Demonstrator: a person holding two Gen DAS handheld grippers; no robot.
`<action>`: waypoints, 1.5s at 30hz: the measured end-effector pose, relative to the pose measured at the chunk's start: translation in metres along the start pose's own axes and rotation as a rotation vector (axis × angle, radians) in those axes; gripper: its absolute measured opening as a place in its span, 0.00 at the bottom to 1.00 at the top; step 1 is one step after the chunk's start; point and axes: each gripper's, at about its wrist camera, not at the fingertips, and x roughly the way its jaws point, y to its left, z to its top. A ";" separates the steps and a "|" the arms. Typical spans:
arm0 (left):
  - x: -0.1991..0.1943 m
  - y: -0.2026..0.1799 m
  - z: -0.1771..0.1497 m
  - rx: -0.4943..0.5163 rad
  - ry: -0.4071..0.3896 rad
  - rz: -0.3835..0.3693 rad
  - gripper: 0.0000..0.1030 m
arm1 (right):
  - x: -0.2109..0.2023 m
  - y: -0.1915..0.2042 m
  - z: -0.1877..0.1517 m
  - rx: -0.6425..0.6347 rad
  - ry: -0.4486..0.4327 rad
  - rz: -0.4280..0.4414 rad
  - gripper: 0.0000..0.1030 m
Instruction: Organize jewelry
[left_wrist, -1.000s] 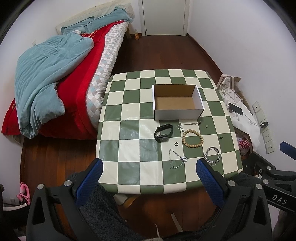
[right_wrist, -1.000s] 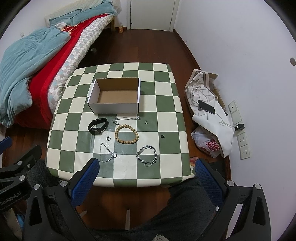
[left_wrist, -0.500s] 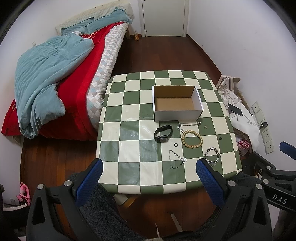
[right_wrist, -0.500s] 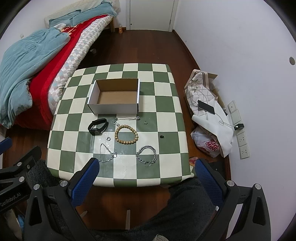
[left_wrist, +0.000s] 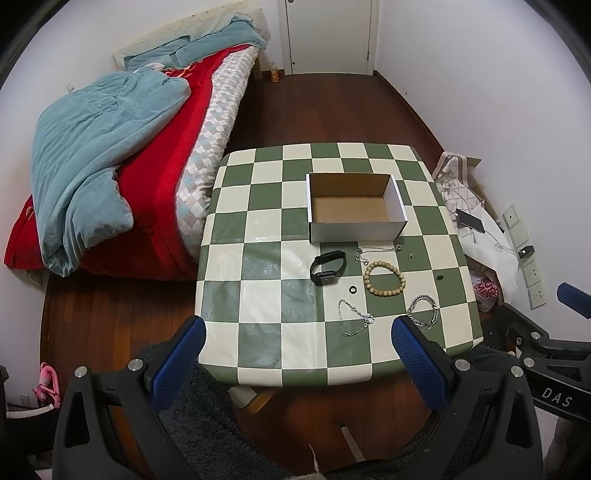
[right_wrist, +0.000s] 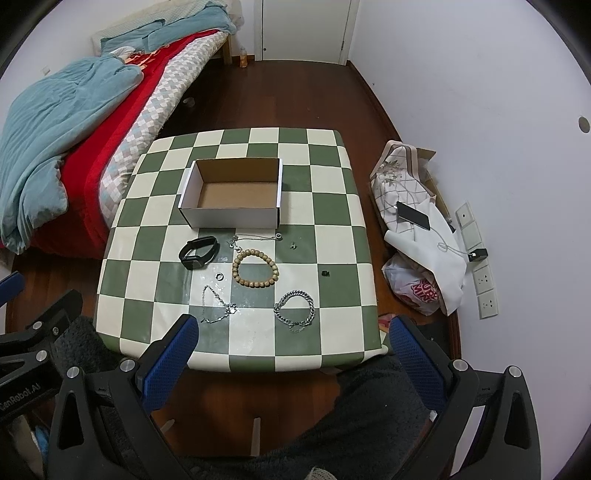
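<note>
Nothing looks sorted yet: the box (right_wrist: 236, 195) on the checked table (right_wrist: 332, 206) shows only its bare cardboard floor, and every piece lies outside it, so the whole job appears to be ahead. Taking the box as landmark, the black band (right_wrist: 197, 253) lies just in front of its left corner; a thin chain (right_wrist: 255, 238) runs along close to its front wall, with a small earring (right_wrist: 293, 244) at the chain's right end. The bead bracelet (right_wrist: 255, 267) sits a little further in front of the box, a tiny ring (right_wrist: 220, 276) just to its left, and a small dark stud (right_wrist: 325, 273) apart to its right. Furthest from the box, near the table's front edge, lie a fine silver chain (right_wrist: 218, 304) and a heavy link bracelet (right_wrist: 295, 308). The left gripper (left_wrist: 293, 356) and the right gripper (right_wrist: 291, 350) both hang above and short of the table's front edge, jaws spread wide and holding nothing. In the right view the link bracelet lies between the two fingers and beyond them; the fine chain is just past the left fingertip (right_wrist: 181, 332). In the left view both pieces sit near its right fingertip (left_wrist: 402, 328), and all else lies well beyond, toward the box
</note>
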 end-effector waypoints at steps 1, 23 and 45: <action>-0.001 -0.001 0.000 0.001 -0.001 -0.001 1.00 | -0.001 0.000 0.001 0.000 0.000 0.000 1.00; -0.003 0.001 0.004 -0.012 -0.017 0.013 1.00 | -0.006 0.004 0.004 0.000 -0.006 0.004 1.00; 0.216 -0.032 -0.022 0.183 0.187 0.245 1.00 | 0.219 -0.071 -0.028 0.244 0.283 -0.076 0.89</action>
